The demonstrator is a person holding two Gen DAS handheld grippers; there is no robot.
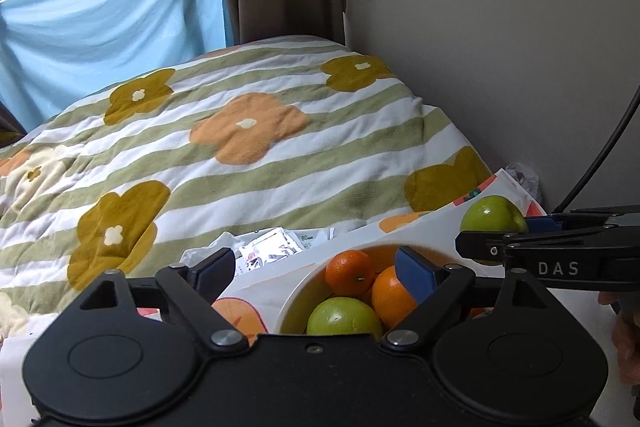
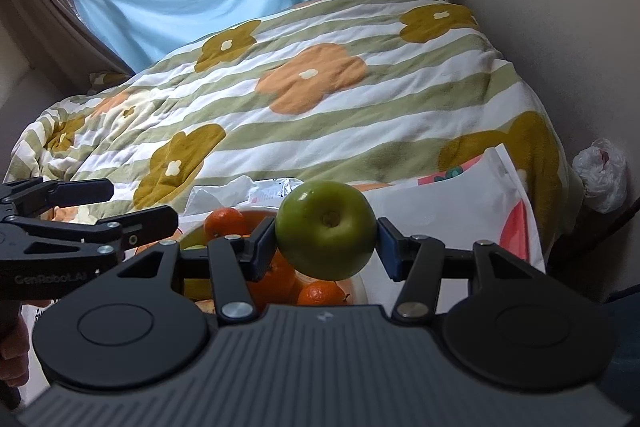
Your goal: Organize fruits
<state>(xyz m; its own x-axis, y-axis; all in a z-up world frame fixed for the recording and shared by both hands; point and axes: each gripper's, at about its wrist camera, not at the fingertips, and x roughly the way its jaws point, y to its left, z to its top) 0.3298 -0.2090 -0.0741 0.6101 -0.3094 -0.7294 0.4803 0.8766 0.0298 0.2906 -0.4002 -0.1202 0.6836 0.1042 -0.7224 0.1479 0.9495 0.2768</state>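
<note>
A white bowl (image 1: 295,301) sits low in the left wrist view and holds a small mandarin (image 1: 349,273), a larger orange (image 1: 391,298) and a green apple (image 1: 344,317). Just above the bowl my left gripper (image 1: 316,269) stands open, and its blue pads (image 1: 416,273) hold nothing. To the right of the bowl, my right gripper (image 2: 326,231) is shut on a second green apple (image 2: 326,229), which hangs above the bowl's (image 2: 359,287) right side. From the left wrist this held apple (image 1: 494,215) shows at the right. The left gripper (image 2: 140,205) shows at the left of the right wrist view.
The bowl rests on a white sheet with orange prints (image 1: 424,227) at the foot of a bed with a striped flowery blanket (image 1: 248,131). Paper packets (image 1: 276,245) lie behind the bowl. A wall (image 1: 500,47), a black cable (image 1: 600,155) and a plastic bag (image 2: 600,175) are on the right.
</note>
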